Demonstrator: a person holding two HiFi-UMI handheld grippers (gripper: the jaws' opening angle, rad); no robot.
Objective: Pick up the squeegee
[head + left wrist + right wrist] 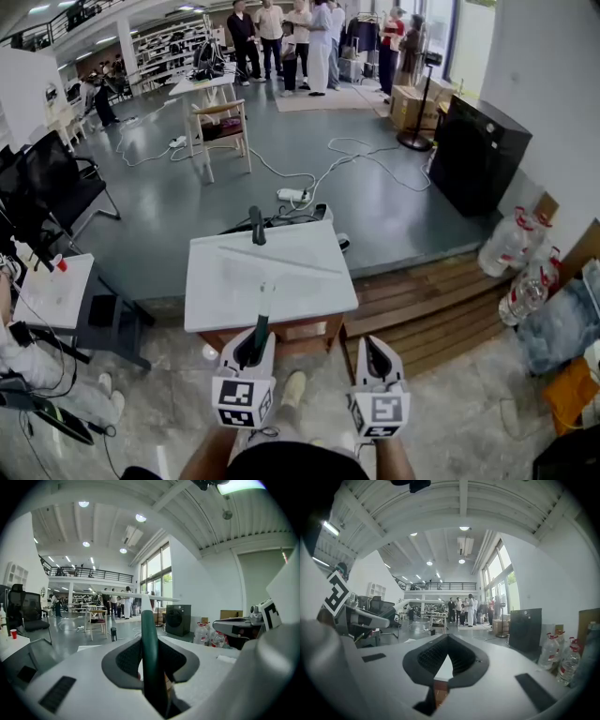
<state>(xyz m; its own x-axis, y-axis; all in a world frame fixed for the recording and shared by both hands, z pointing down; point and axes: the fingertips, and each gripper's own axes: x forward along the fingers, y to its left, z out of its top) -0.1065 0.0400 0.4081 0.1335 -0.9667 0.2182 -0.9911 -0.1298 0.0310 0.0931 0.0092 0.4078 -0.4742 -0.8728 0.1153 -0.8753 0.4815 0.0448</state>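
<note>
Before the white table (230,295), left claw (255,337) tight on the squeegee (265,302) handle; right claw (373,343) closed, empty.

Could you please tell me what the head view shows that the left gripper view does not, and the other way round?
Only the head view: the whole white table from above, the wooden planks beside it, and the line of the squeegee blade across the tabletop. Only the left gripper view: the roof beams overhead, and the left gripper seen close up, its jaws pressing the green handle from both sides. Both: the squeegee, the dark upright object at the table's far edge, the group of people and the water bottles.
</note>
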